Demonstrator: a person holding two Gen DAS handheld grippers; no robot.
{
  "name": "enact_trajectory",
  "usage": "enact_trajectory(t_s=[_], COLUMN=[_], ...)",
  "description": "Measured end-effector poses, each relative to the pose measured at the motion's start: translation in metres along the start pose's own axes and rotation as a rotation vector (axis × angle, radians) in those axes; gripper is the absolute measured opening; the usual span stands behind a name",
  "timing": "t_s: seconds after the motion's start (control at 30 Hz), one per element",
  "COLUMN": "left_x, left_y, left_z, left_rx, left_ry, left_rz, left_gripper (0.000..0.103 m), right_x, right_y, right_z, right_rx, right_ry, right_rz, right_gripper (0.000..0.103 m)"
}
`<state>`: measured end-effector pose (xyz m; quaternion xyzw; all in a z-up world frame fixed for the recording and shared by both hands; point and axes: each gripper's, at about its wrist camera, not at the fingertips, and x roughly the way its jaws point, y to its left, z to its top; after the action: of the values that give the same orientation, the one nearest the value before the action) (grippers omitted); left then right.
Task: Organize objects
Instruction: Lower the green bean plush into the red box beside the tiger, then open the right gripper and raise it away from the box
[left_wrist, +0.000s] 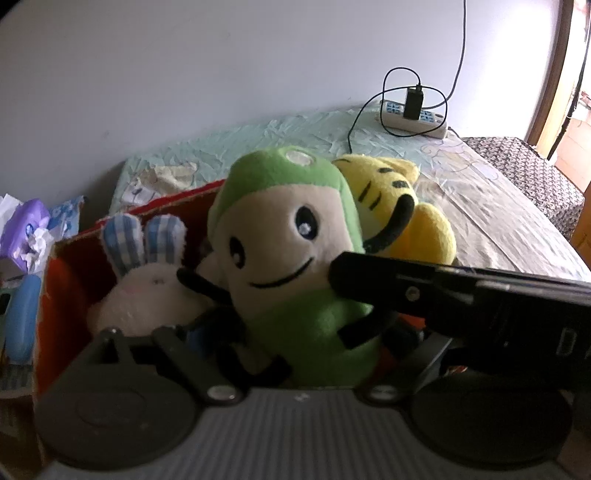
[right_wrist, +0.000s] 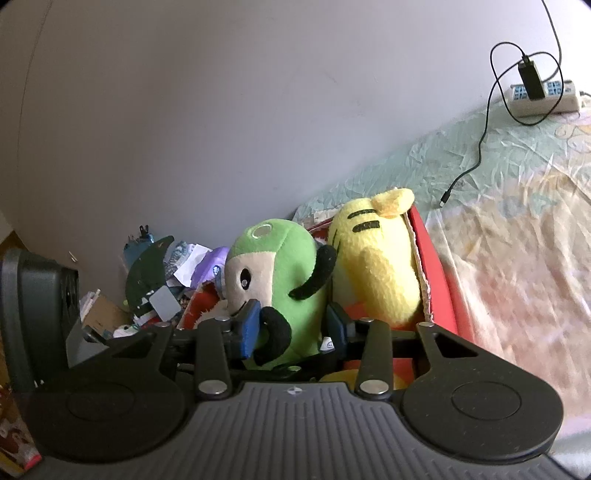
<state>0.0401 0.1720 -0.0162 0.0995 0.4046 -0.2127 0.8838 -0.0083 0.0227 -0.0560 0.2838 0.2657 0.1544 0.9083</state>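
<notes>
A green and cream plush toy (left_wrist: 295, 236) (right_wrist: 280, 258) stands upright in a red box (left_wrist: 74, 240) (right_wrist: 441, 280). To its left a white bunny plush (left_wrist: 147, 288) with blue checked ears lies in the box, and to its right a yellow striped plush (left_wrist: 391, 199) (right_wrist: 373, 266). My right gripper (right_wrist: 291, 328) is shut on the green toy's lower body, its blue pads (right_wrist: 249, 328) pressing on both sides. In the left wrist view its black body (left_wrist: 461, 299) reaches in from the right. My left gripper (left_wrist: 295, 341) stands wide open around the toy, its fingertips mostly hidden.
The box sits on a bed with a pale crinkled sheet (left_wrist: 480, 206) (right_wrist: 517, 240) against a white wall. A power strip with a black charger (left_wrist: 413, 114) (right_wrist: 543, 92) and a loose cable lie at the far right. Tissue packs and clutter (left_wrist: 26, 229) (right_wrist: 177, 266) pile up left of the box.
</notes>
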Motion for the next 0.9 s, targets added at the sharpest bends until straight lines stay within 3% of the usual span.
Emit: enact_trajectory(t_s=[0.43,0.63,0.9], left_x=[0.007,-0.001,-0.023], left_y=[-0.002,-0.003,-0.011], left_z=[-0.001,-0.003,-0.003], left_rx=[-0.007,0.002,0.009], left_ry=[0.017,0.021,-0.007], left_rz=[0.014,0.033,0.043], left_gripper=[0.095,0.095,0.096], right_x=[-0.001,-0.010,-0.044], right_y=[-0.002,0.002,0.014], right_z=[0.003,0.007,0.012], right_rx=[-0.021,-0.006,-0.056], right_ry=[0.007,0.019,-0.052], right_rz=[-0.004,-0.050,-0.143], right_gripper=[0.042,0.047,0.050])
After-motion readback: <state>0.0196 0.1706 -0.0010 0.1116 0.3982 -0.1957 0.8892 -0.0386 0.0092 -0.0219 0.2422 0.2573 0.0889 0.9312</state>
